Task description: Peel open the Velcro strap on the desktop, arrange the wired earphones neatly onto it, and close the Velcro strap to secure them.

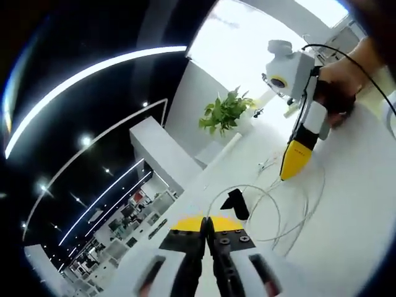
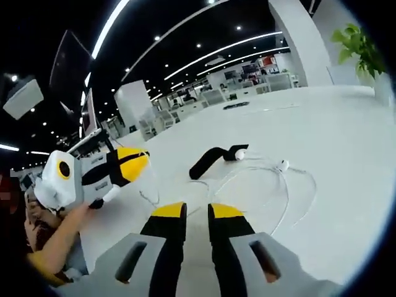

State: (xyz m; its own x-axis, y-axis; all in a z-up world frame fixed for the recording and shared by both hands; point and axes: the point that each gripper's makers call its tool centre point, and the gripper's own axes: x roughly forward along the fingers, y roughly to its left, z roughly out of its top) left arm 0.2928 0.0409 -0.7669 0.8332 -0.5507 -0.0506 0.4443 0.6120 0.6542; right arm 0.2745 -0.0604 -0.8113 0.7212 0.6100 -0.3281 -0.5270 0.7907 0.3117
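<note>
The black Velcro strap (image 1: 237,203) (image 2: 210,161) lies curved on the white desktop (image 1: 352,204) (image 2: 334,136). A white earbud (image 2: 240,153) rests at its end, and another earbud (image 2: 283,165) lies further right. The white earphone cable (image 1: 275,213) (image 2: 288,201) spreads in loose loops around the strap. My left gripper (image 1: 207,228) (image 2: 141,167) is shut, and a loop of the cable runs out from its tips. My right gripper (image 2: 197,213) (image 1: 286,173) hovers short of the strap and cable, jaws a narrow gap apart with nothing between them.
A potted green plant (image 1: 226,111) (image 2: 359,43) stands at the desktop's far side beside a white wall. A person's hand (image 1: 337,86) holds the right gripper and another hand (image 2: 52,232) the left. Desks and screens fill the office behind.
</note>
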